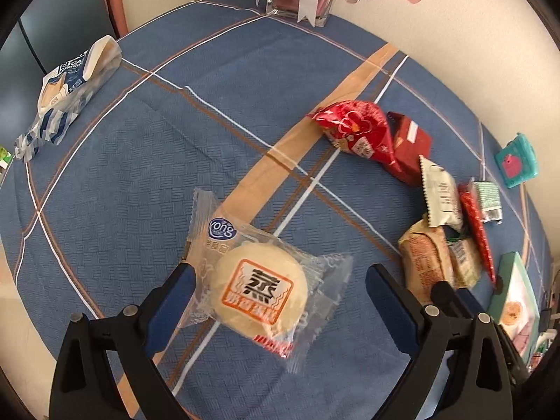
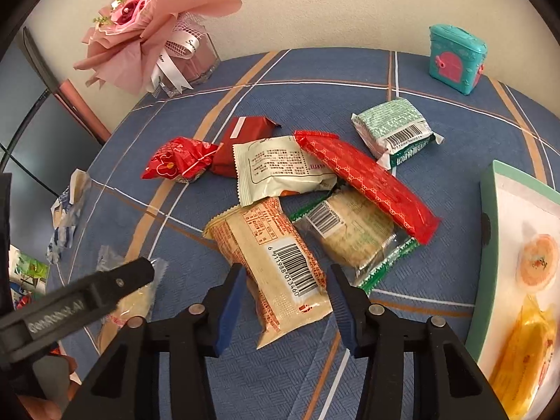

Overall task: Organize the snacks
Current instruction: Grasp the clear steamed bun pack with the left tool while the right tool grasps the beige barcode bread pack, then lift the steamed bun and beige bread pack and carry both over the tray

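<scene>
Two wrist views of a snack-sorting task on a blue plaid tabletop. The left tongs are spread on either side of a clear-wrapped round bun, which lies flat on the cloth; the left pad sits at the wrapper's edge, the right pad stands apart, so the bun is not pinched. The right tongs stand partly spread astride the near end of an orange-printed packet; whether the pads press the wrapper cannot be told. Behind it a loose heap remains: a long red bar, a white packet, a green-edged biscuit pack, two red packets and a green-white packet. A tray at the right edge already holds a few items. Judged from this, sorting is at an early stage; most snacks are still unplaced.
</scene>
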A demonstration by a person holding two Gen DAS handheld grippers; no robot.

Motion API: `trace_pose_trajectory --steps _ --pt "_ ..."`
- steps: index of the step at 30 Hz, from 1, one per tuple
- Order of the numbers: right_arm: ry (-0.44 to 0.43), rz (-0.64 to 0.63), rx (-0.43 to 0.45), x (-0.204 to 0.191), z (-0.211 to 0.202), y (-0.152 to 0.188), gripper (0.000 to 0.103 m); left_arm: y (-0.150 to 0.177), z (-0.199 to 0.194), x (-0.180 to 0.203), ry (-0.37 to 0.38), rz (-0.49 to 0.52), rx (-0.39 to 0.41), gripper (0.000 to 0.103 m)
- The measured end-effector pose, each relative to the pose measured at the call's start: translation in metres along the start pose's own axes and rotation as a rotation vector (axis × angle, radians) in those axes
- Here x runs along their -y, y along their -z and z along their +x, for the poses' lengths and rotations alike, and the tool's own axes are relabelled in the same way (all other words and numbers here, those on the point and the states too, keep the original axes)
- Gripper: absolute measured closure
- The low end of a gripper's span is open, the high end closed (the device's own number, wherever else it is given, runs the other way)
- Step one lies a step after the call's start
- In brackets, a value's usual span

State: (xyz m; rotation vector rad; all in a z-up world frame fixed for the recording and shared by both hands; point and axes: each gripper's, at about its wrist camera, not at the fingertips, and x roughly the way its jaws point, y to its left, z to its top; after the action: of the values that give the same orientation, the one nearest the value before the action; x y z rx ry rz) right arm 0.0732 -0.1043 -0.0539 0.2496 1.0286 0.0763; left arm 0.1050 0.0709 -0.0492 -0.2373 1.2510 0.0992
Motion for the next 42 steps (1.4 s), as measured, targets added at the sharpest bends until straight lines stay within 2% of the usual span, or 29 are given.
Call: trace_pose_trajectory --steps 4,11,13,17,19,22,25,28,36,42 --pt "-0.031 -0.024 -0.017 -0.006 0.003 -0.001 0.057 -0.002 0.007 -0.007 0.000 -0.030 0.000 0.005" --pt "-0.042 -0.034 -0.033 -0.008 0.010 -0.002 0.058 -0.007 0.013 -0.013 -0.002 -0.037 0.001 0.005" --pt "-0.048 -0.033 -0.038 -0.008 0.014 -0.003 0.058 -0.008 0.019 -0.014 -0.013 -0.037 -0.014 0.015" --pt "-0.053 -0.034 -0.045 -0.011 0.021 -0.004 0.058 -0.011 0.024 -0.021 -0.014 -0.061 -0.017 0.022" --pt "-0.049 -0.037 -0.045 -0.013 0.024 -0.004 0.058 -0.013 0.025 -0.023 -0.020 -0.063 -0.009 0.030" --pt "-0.046 -0.035 -0.044 -0.014 0.026 -0.003 0.058 -0.012 0.024 -0.026 -0.015 -0.074 0.004 0.034" --pt "-0.044 -0.032 -0.039 -0.016 0.025 -0.002 0.062 -0.010 0.020 -0.029 -0.009 -0.080 0.016 0.040" --pt "-0.036 -0.037 -0.044 -0.018 0.021 0.002 0.064 -0.005 0.014 -0.028 0.011 -0.079 0.018 0.041" --pt "-0.046 0.040 -0.049 -0.001 -0.001 0.011 0.065 -0.002 0.013 -0.005 -0.004 -0.033 0.015 0.045" --pt "-0.092 0.095 -0.019 0.012 -0.030 0.011 0.065 0.003 -0.010 0.010 0.000 -0.005 0.067 0.045"
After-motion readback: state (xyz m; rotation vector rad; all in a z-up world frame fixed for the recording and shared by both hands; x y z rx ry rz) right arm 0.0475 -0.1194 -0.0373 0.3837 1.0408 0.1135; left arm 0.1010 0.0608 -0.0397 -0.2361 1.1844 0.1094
